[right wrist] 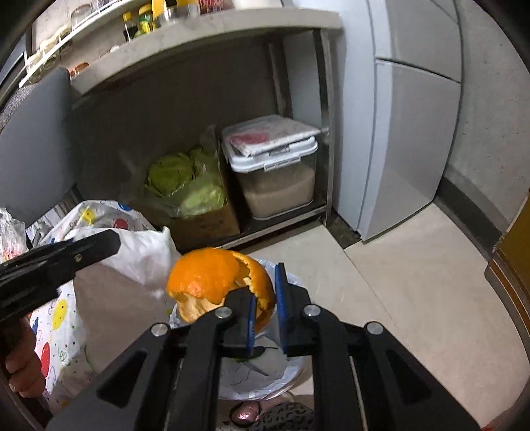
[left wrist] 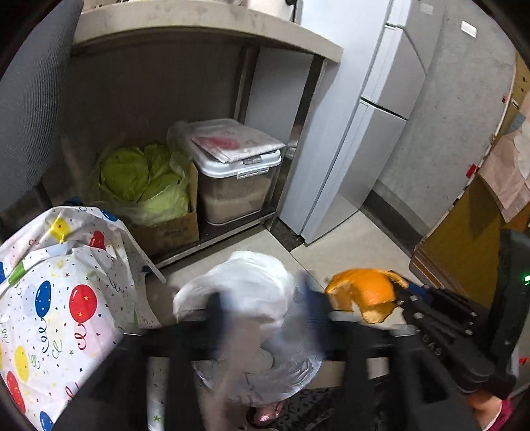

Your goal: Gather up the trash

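Note:
My right gripper (right wrist: 265,301) is shut on a large orange peel (right wrist: 212,278) and holds it above a trash bin lined with a white bag (right wrist: 265,381). The peel (left wrist: 361,291) and the right gripper (left wrist: 430,308) also show at the right of the left wrist view. My left gripper (left wrist: 261,305) is blurred; a white plastic bag (left wrist: 245,285) lies between its fingers, above the bin (left wrist: 265,381). Whether they are closed on it is unclear. The left gripper (right wrist: 59,258) shows at the left of the right wrist view.
A balloon-print bag (left wrist: 56,298) stands at the left. Under the counter (left wrist: 198,23) sit a cardboard box of cabbage (left wrist: 149,185) and a lidded rice container (left wrist: 235,172). A grey fridge (left wrist: 364,116) stands at the right on the tiled floor (right wrist: 414,281).

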A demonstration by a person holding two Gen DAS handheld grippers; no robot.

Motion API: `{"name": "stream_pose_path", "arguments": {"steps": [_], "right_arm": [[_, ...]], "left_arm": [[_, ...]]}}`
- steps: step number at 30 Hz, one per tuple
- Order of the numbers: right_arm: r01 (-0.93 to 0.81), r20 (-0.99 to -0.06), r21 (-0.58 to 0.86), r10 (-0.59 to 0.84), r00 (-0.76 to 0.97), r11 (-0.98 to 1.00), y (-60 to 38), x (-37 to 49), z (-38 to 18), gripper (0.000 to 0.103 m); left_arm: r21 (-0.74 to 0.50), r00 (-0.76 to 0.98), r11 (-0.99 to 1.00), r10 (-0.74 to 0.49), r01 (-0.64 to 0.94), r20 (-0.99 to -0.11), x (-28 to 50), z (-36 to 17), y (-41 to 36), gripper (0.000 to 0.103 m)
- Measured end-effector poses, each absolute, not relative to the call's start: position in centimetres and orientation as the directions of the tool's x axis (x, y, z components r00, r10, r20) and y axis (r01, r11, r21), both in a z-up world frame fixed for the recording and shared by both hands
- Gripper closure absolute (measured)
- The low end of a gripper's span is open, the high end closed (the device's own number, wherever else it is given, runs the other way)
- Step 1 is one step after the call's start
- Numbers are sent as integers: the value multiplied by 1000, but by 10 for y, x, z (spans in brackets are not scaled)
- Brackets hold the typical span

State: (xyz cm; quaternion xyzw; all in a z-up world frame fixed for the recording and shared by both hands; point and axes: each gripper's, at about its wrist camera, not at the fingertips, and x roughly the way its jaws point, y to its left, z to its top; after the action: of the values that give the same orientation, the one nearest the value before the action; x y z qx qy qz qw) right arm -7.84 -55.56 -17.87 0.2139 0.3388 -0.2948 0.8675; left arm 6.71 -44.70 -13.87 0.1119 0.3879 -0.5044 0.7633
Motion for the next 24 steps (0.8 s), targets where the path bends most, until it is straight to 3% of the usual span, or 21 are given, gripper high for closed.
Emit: {"name": "stream_pose_path", "arguments": {"steps": [3, 6, 14, 20, 24], "right_arm": [[653, -727, 169, -354, 589, 738, -558, -73, -181, 83], [645, -748, 156, -337, 571, 748, -556, -68, -182, 54], [634, -709, 167, -354, 609, 755, -547, -78, -162, 54], [636, -677, 180, -375, 634, 750, -544, -89, -147, 54], [633, -662, 188, -379, 647, 751, -544, -92, -142, 54]], "left_arm": [[-238, 177, 459, -692, 856, -700, 68, -135, -449, 45], [-233, 165, 455, -678, 859, -716, 68, -134, -449, 41], [-253, 129, 470, -640, 846, -757, 72, -141, -436, 41], [-171, 175, 430, -653, 887, -737, 57, -127, -435, 41], [-180, 148, 459, -591, 870, -793, 62, -132, -436, 43]]}}
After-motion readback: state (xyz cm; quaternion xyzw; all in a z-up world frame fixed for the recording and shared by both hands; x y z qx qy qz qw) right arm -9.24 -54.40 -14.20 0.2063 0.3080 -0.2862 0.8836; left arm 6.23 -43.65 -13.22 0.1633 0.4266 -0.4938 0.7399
